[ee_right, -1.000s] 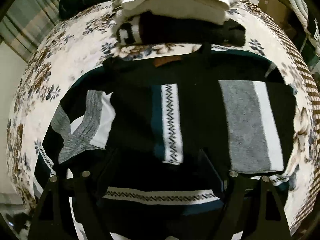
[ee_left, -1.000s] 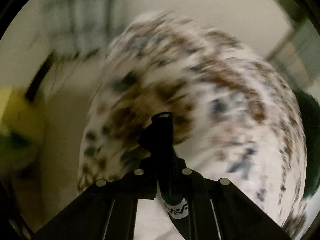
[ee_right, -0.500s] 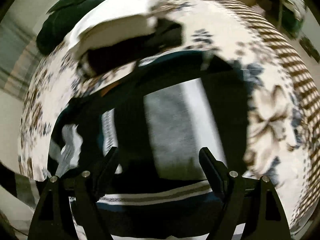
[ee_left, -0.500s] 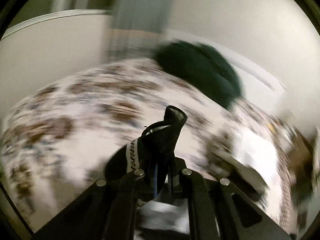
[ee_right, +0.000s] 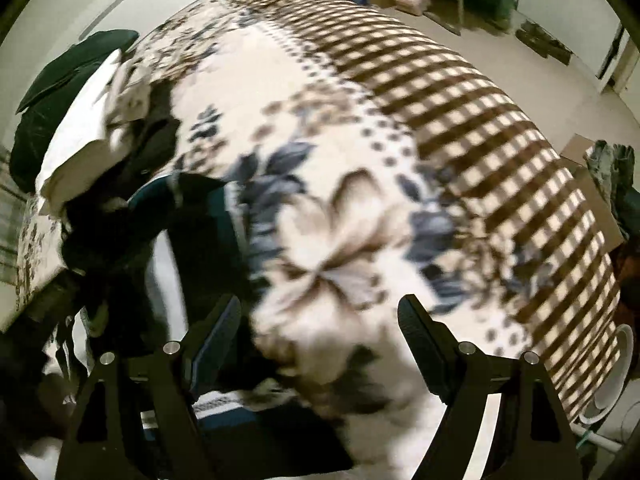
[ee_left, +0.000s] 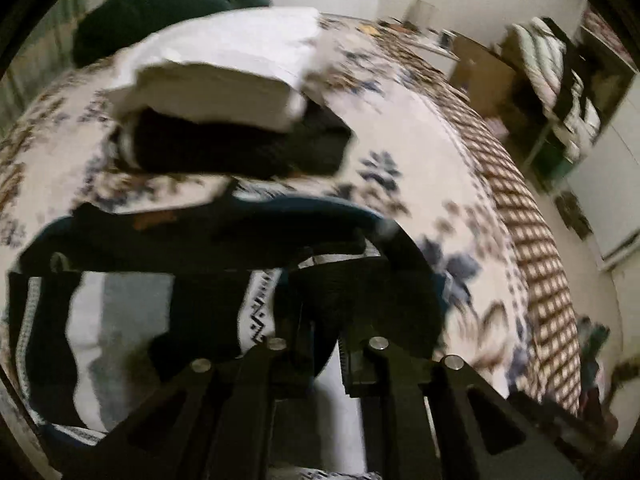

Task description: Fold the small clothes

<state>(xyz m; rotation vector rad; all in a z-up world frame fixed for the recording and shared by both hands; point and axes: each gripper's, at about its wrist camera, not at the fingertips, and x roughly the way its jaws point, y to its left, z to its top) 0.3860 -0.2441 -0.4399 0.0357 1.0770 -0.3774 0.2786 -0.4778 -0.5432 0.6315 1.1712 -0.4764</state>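
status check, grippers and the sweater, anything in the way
Left gripper shut on the sweater. Right gripper open, above the bedspread, holding nothing. Folded stack close behind the sweater.

Dark sweater (ee_left: pixel 168 248): black/teal knit w/ grey + white vertical bands and a white zigzag-pattern strip, spread flat on the floral bedspread, filling lower left of left wrist view. One dark fold of it is raised at lower centre, pinched in the left gripper (ee_left: pixel 320 344), draping over the rest. Motion blur, edges soft. In right wrist view same sweater (ee_right: pixel 192 240) sits at left-centre, teal neckline edge toward frame top.

Folded stack (ee_left: pixel 224 112): white/cream pieces on top of a black one, upper left-centre of left view, just beyond the sweater's collar edge; can't tell if touching.
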